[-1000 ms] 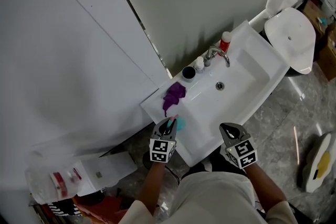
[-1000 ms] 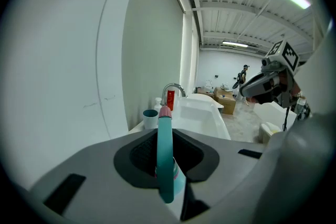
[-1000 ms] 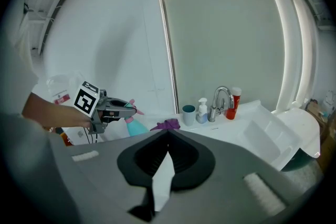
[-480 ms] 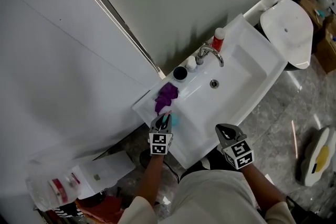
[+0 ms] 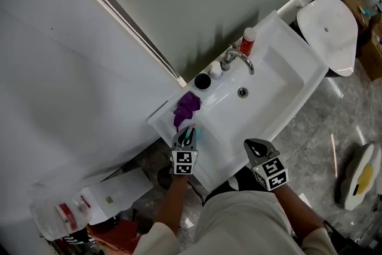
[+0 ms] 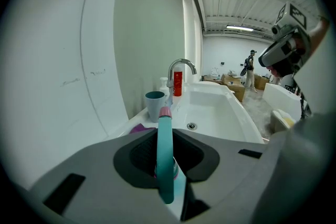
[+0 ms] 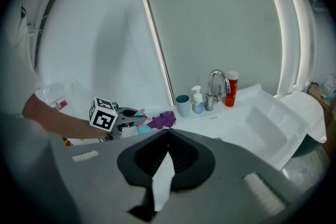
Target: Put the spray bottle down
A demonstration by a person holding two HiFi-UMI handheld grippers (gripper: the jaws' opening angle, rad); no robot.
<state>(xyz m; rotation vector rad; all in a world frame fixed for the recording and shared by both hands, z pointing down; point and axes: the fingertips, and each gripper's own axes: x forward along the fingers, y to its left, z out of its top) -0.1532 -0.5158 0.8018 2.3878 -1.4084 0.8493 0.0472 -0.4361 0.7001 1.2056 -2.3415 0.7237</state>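
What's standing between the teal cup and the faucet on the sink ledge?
A small pump bottle stands between the teal cup and the faucet; the right gripper view shows it best.

head view overhead; gripper views low; all share sink (image 5: 280,77)

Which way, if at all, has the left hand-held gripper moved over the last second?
Yes. The left hand-held gripper, holding the spray bottle, has come forward over the sink rim, closer to the purple cloth.
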